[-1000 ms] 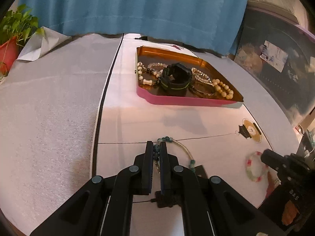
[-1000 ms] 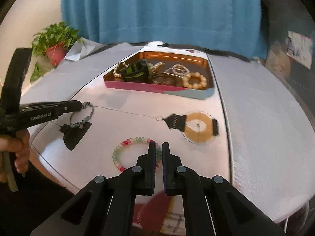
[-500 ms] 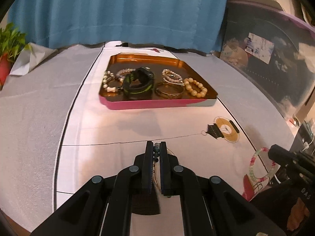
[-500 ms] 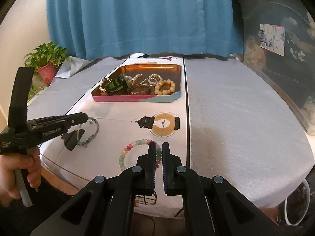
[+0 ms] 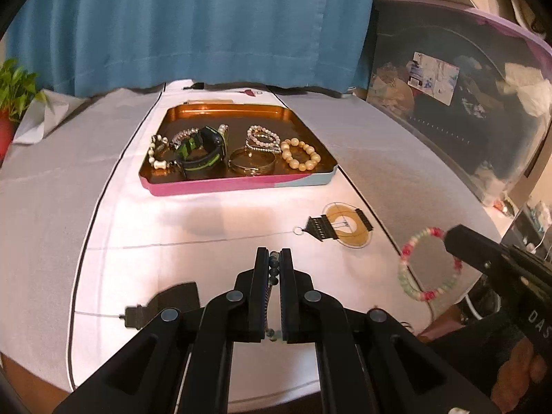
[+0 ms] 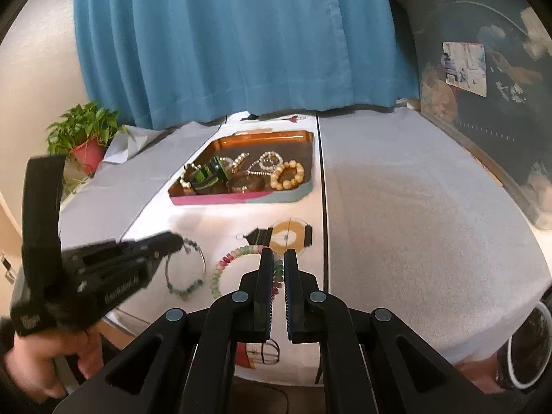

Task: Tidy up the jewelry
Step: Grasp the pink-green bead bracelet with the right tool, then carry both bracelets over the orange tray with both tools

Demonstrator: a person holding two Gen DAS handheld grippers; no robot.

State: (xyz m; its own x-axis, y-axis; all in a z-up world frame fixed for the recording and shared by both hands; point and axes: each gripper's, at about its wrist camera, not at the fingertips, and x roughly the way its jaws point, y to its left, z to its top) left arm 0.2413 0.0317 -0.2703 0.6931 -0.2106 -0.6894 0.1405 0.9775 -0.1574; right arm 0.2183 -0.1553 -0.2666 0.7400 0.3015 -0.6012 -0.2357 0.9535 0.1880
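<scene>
Two grippers, one bracelet each, both short of the tray (image 5: 238,183). The left gripper (image 5: 275,258) pinches a green-beaded bracelet (image 6: 184,272); the right gripper (image 6: 278,258) clamps a pink-and-green bracelet (image 5: 429,264).

left tongs (image 6: 174,241): motion-blurred | green-bead bracelet (image 5: 273,265): mostly hidden between fingers | potted plant (image 5: 13,103): cut by edge

One tray (image 5: 238,184) holds about six pieces of jewelry, including one watch (image 5: 201,151) and five bracelets, two more bracelets (image 6: 184,269) (image 5: 427,265) are outside it, and two grippers (image 5: 275,262) (image 6: 278,265) and one potted plant (image 6: 86,138) show.
</scene>
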